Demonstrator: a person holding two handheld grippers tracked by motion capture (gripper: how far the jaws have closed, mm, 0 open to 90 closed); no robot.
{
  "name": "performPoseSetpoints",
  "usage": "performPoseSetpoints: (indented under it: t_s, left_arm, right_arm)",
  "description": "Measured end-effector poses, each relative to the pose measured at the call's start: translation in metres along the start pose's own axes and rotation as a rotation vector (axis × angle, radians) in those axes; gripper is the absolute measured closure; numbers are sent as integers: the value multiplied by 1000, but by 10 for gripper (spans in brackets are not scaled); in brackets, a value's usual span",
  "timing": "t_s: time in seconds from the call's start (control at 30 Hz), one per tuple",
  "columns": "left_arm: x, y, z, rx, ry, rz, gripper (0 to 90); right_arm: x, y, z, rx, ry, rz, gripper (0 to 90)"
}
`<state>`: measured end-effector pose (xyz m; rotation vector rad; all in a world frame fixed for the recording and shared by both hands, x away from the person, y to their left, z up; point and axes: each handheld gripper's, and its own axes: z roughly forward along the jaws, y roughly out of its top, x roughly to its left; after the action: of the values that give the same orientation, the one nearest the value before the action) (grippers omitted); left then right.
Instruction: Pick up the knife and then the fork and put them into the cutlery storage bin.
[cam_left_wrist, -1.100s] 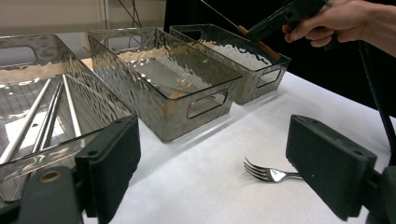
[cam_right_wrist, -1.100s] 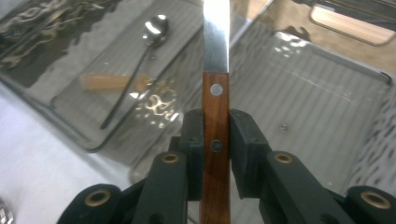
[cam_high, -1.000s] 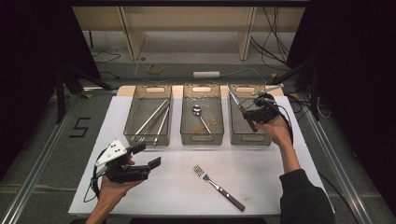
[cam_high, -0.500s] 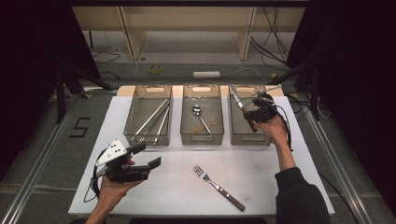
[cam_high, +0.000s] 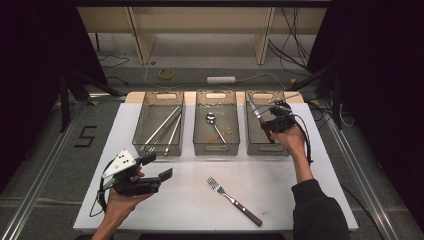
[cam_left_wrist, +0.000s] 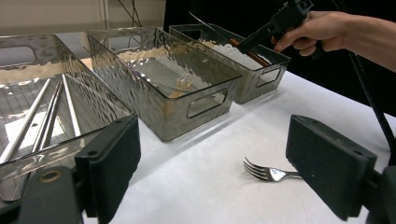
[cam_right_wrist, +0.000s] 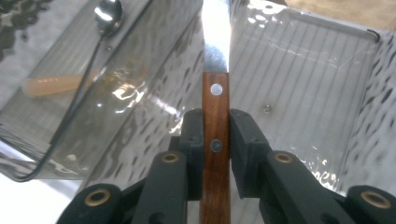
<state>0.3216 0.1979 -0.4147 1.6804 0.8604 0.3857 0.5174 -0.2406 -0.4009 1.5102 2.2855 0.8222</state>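
Left gripper (cam_high: 152, 167): near edge of the surface (cam_high: 175, 210), jaws wide, empty.
Fork (cam_high: 234, 201): lies clear beside it.
Right gripper (cam_right_wrist: 216, 135): jaws clamp knife (cam_right_wrist: 216, 98); handle end cut off.
Right bin (cam_high: 257, 147): knife above it, blade tilted.

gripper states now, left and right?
Left hand-held gripper: open, empty, above the white table.
Right hand-held gripper: closed on the wooden-handled knife, over the right bin.

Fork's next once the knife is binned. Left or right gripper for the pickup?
Left. The left gripper is open beside the fork on the table. The right gripper grips a knife over the right bin.
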Motion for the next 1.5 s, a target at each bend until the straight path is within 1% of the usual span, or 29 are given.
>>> performPoseSetpoints:
  t_s: [0.23, 0.37, 0.4, 0.43, 0.47, 0.5, 0.57, 0.6, 0.63, 0.73, 0.8, 0.93, 0.97, 1.0, 1.03, 1.07, 1.17, 1.33, 1.37, 1.4, 1.5]
  left_arm:
    - [0, 0, 0, 3, -1, 2, 174]
    - [0, 0, 0, 3, -1, 2, 174]
    - [0, 0, 0, 3, 0, 1, 174]
    - [0, 0, 0, 3, 0, 1, 174]
    - [0, 0, 0, 3, 1, 2, 174]
    - [0, 0, 0, 3, 1, 1, 174]
    - [0, 0, 0, 2, 1, 1, 174]
    - [0, 0, 0, 3, 1, 1, 174]
    - [0, 0, 0, 3, 1, 2, 174]
    - [0, 0, 0, 2, 1, 1, 174]
    - [0, 0, 0, 3, 1, 4, 174]
    - [0, 0, 0, 2, 2, 3, 174]
    - [0, 0, 0, 4, 2, 4, 174]
    - [0, 0, 0, 4, 2, 4, 174]
    - [0, 0, 0, 5, 2, 5, 174]
    - [0, 0, 0, 5, 2, 5, 174]
    - [0, 0, 0, 6, 4, 5, 174]
    - [0, 0, 0, 4, 6, 1, 174]
    - [0, -1, 0, 5, 6, 1, 174]
    - [0, -1, 0, 5, 6, 2, 174]
    - [0, -1, -1, 2, 7, 3, 174]
  right_arm:
    - [-4, -4, 5, 11, -10, 26, 769]
    - [-4, -4, 7, 18, -15, 32, 767]
    - [-4, -4, 8, 19, -8, 36, 762]
    - [-3, -4, 8, 24, 0, 49, 754]
    - [-3, -4, 9, 29, 7, 56, 704]
    - [-3, -3, 9, 21, 12, 62, 670]
    - [-3, -3, 6, -1, 33, 62, 634]
    - [-2, -2, 5, -3, 37, 62, 608]
    - [-1, -2, 3, -6, 31, 51, 599]
    - [3, -3, -2, -19, 36, 20, 551]
    - [8, -4, -7, -23, 51, -4, 527]
    - [20, -11, -21, -43, 92, -74, 469]
    - [23, -14, -25, -48, 101, -86, 459]
    - [23, -14, -25, -48, 101, -86, 459]
    - [29, -21, -32, -57, 126, -112, 438]
    - [32, -25, -35, -57, 137, -120, 424]
    - [40, -36, -43, -66, 155, -140, 410]
    - [56, -54, -54, -80, 175, -187, 393]
    - [56, -54, -54, -80, 175, -187, 393]
    - [62, -62, -57, -85, 192, -202, 388]
    - [70, -73, -57, -68, 210, -215, 385]
